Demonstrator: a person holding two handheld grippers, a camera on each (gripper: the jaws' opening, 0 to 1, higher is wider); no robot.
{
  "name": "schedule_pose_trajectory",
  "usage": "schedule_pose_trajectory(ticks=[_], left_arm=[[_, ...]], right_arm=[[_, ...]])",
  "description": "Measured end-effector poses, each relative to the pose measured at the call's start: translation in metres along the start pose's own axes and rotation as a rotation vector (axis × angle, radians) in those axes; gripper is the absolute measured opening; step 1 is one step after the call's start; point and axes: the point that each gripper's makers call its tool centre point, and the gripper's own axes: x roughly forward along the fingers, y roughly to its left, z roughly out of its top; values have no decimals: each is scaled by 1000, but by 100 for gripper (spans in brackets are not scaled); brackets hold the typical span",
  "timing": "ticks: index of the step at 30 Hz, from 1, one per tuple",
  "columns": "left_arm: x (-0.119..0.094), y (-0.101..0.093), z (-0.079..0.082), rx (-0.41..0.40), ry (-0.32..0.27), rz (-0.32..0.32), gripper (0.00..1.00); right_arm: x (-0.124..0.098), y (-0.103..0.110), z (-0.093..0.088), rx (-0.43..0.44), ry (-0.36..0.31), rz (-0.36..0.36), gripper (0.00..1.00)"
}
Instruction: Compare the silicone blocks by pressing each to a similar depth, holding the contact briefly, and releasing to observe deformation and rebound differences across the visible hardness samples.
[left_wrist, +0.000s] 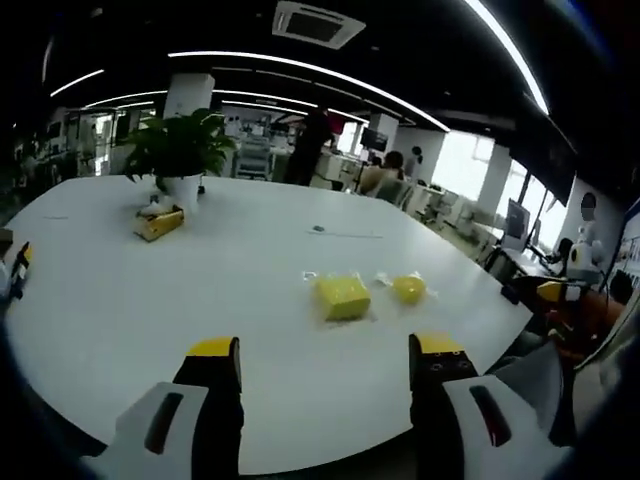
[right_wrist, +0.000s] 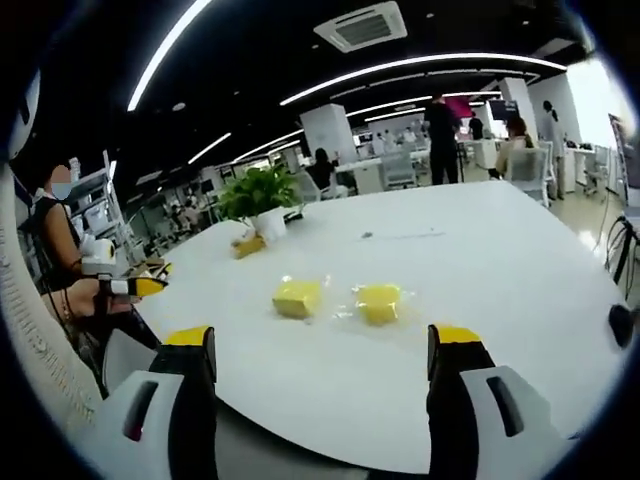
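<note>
Two yellow blocks lay side by side mid-table on a white table: the left block and the right block. Both the left gripper and right gripper were held back, jaws wide apart, empty. Each block should be pressed squarely from above.
</note>
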Motion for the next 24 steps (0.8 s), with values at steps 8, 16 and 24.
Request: schedule_pose_trajectory(ticks=[8, 16, 24], left_arm=[[-10, 0, 0, 2, 0, -9, 67], [-11, -2, 12, 11, -39, -24, 68], [-10, -15, 13, 73, -44, -48, 68]], right_arm=[[-2, 10, -1, -5, -3, 7, 81], [-6, 8, 8, -28, -28, -1, 80], [-11, 11, 9, -53, -25, 7, 79]])
